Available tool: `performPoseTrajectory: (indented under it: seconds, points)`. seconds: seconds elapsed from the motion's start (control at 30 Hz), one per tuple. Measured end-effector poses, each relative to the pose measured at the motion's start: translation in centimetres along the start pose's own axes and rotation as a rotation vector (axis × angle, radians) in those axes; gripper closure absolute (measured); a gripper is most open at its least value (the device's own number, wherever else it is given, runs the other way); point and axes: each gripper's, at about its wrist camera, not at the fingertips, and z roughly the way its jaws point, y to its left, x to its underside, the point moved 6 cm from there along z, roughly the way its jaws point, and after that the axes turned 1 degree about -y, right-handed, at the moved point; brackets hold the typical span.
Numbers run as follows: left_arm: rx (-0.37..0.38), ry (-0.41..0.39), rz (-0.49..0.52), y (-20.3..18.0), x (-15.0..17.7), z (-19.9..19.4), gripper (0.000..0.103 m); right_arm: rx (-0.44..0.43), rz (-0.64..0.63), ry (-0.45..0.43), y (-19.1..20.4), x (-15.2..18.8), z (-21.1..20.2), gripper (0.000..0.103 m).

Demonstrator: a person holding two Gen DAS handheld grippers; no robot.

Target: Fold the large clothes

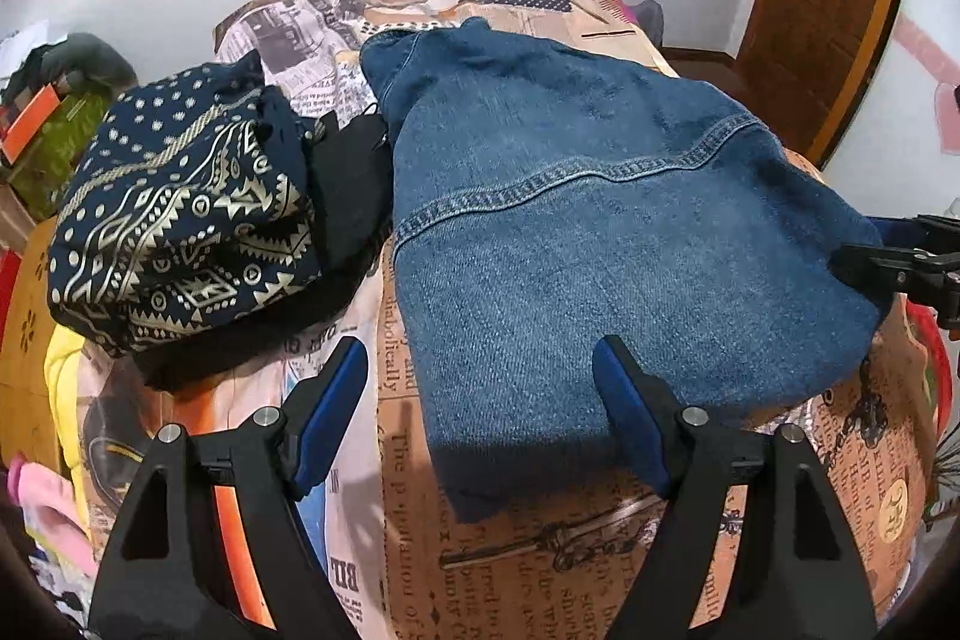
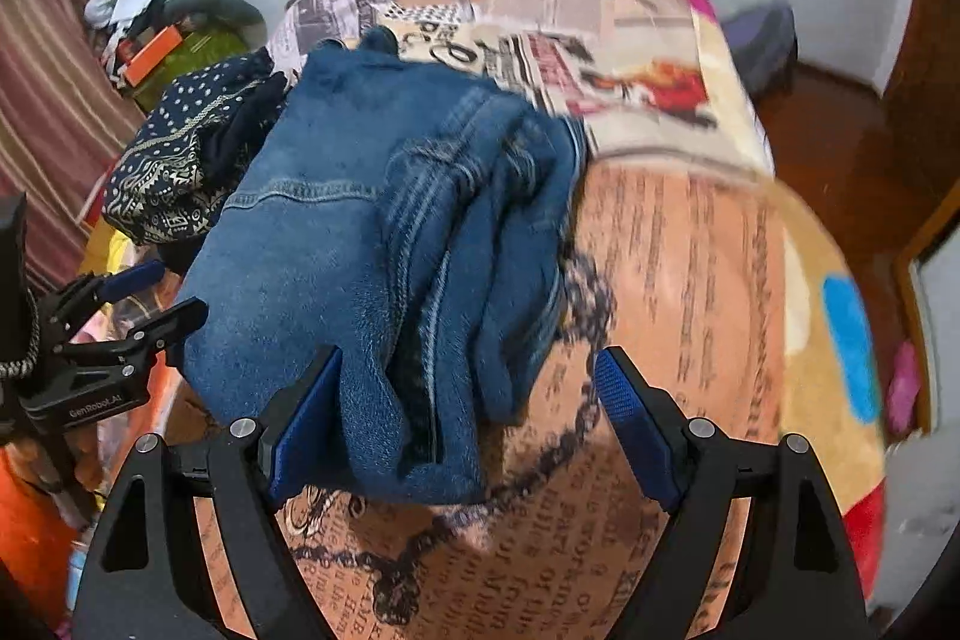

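A blue denim garment [image 1: 606,220] lies folded on the newspaper-print bedspread [image 1: 540,568]. In the right wrist view the denim [image 2: 372,256] shows stacked folded layers along its right side. My left gripper [image 1: 480,364] is open, its right finger resting on the denim's near edge and its left finger over the bedspread. My right gripper [image 2: 468,370] is open around the denim's near corner without closing on it. The right gripper also shows at the right edge of the left wrist view [image 1: 900,262], and the left gripper shows in the right wrist view [image 2: 150,292].
A folded navy cloth with gold pattern [image 1: 180,226] sits on black clothes [image 1: 348,196] left of the denim. Clutter with an orange and green item [image 1: 42,136] lies beyond the bed's left side. A wooden door [image 1: 828,4] stands at the right.
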Motion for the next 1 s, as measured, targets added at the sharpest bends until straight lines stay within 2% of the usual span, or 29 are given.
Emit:
performPoseTrajectory:
  seconds: [0.17, 0.33, 0.47, 0.53, 0.67, 0.77, 0.9, 1.0]
  points:
    - [0.054, -0.003, -0.038, 0.9, -1.4, -0.2, 0.026, -0.017, -0.006, -0.012, 0.7, -1.0, -0.9, 0.021]
    - [0.020, -0.007, -0.141, 4.3, -2.8, 0.5, 0.026, -0.045, 0.002, -0.038, 1.2, -3.0, -0.4, 0.021]
    - [0.132, 0.064, -0.274, 6.5, -2.5, 2.7, 0.026, -0.083, 0.055, -0.002, 0.4, -3.9, 1.6, 0.021]
    - [0.229, 0.138, -0.341, 6.9, -1.9, 4.4, 0.026, -0.094, 0.101, 0.034, -0.5, -4.0, 2.9, 0.021]
    - [0.378, 0.197, -0.412, 6.7, -1.6, 6.5, 0.026, -0.146, 0.173, 0.094, -2.0, -3.8, 4.6, 0.021]
    - [0.439, 0.224, -0.440, 6.5, -2.0, 7.8, 0.025, -0.187, 0.202, 0.121, -2.5, -3.9, 5.3, 0.019]
    - [0.490, 0.260, -0.463, 5.6, -2.6, 9.4, 0.025, -0.208, 0.221, 0.135, -2.6, -4.3, 6.3, 0.013]
    - [0.537, 0.288, -0.462, 4.6, -3.0, 10.3, 0.022, -0.217, 0.221, 0.134, -2.6, -5.1, 6.7, 0.013]
